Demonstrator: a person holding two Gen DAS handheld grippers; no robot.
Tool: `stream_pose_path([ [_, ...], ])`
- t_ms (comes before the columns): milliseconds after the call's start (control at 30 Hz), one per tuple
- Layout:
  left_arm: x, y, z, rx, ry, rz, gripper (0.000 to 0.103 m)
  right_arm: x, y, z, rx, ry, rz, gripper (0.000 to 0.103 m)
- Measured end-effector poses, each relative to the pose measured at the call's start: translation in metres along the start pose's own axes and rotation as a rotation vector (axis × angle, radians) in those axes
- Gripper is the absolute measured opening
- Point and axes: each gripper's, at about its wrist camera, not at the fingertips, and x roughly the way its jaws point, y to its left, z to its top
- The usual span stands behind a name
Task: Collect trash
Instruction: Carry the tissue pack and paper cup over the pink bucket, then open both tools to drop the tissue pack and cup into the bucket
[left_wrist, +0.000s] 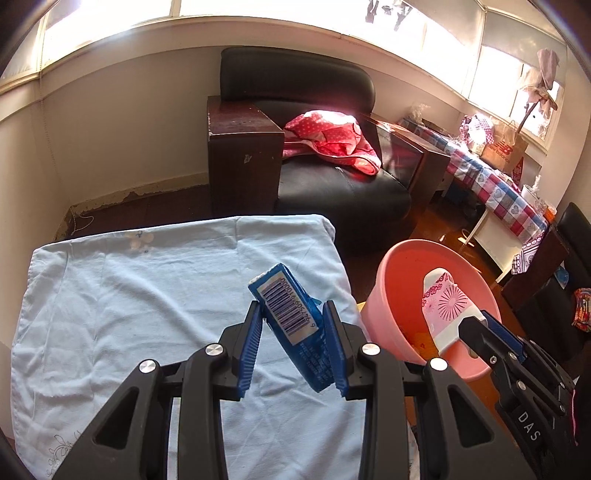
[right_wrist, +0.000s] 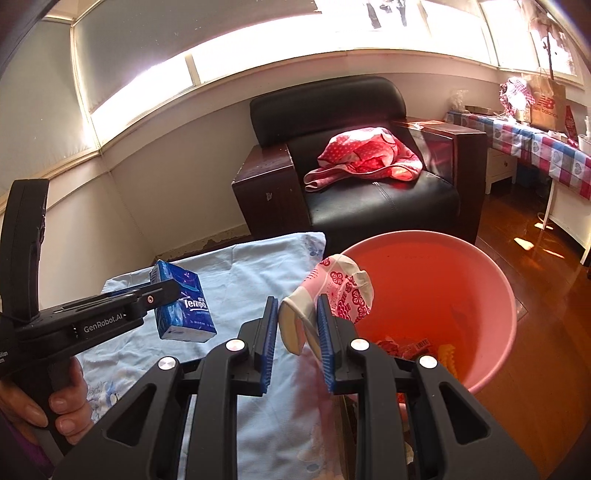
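Note:
My left gripper (left_wrist: 293, 321) is shut on a blue Tempo tissue pack (left_wrist: 288, 314) and holds it above the light blue cloth (left_wrist: 129, 302); the pack also shows in the right wrist view (right_wrist: 183, 302). My right gripper (right_wrist: 295, 314) is shut on a pink and white wrapper (right_wrist: 332, 291) and holds it at the near rim of the pink basin (right_wrist: 491, 280). In the left wrist view the wrapper (left_wrist: 443, 302) hangs over the basin (left_wrist: 391, 280). Several bits of trash (right_wrist: 417, 345) lie in the basin.
A black armchair (right_wrist: 369, 177) with a pink dotted cloth (right_wrist: 365, 155) stands behind the table. A checkered-cloth table (right_wrist: 546, 147) with bags is at the right. The floor (right_wrist: 517, 229) is wooden.

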Motion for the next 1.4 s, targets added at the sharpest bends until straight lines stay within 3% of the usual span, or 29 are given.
stream_pose_path([
  [733, 0.059, -0.116, 0.012, 0.150, 0.078, -0.151, 0.033, 0.005, -0.092, -0.006, 0.132, 0.020, -0.141, 0.022],
  [1400, 0.096, -0.136, -0.003, 0.175, 0.179, -0.168, 0.035, 0.016, -0.107, -0.012, 0.155, 0.068, -0.144, 0.022],
])
